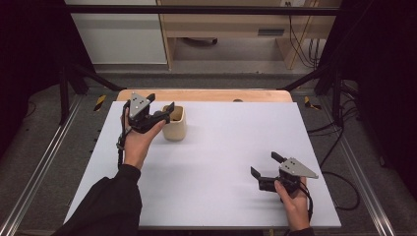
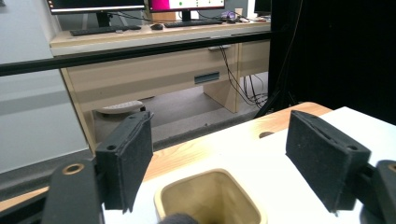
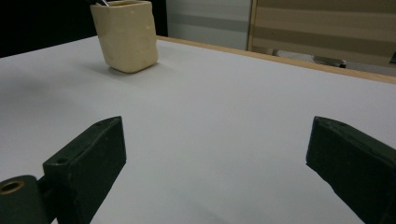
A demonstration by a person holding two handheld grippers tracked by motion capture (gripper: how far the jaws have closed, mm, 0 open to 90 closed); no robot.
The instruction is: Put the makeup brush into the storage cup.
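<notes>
The left tongs (image 1: pixel 164 112), spread wide, hang just over the upright cream cup (image 1: pixel 175 124) at the worktop's (image 1: pixel 221 162) far left, while the right tongs (image 1: pixel 265 164), also spread and empty, sit well apart.

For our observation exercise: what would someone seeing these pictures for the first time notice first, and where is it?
The eye lands on the cream square-mouthed cup standing upright at the far left of the white table, the one object on it. The left hand-held gripper hangs just above the cup's rim, jaws spread wide over its opening. The right hand-held gripper sits low near the table's front right corner, jaws also open, pointing toward the cup.
</notes>
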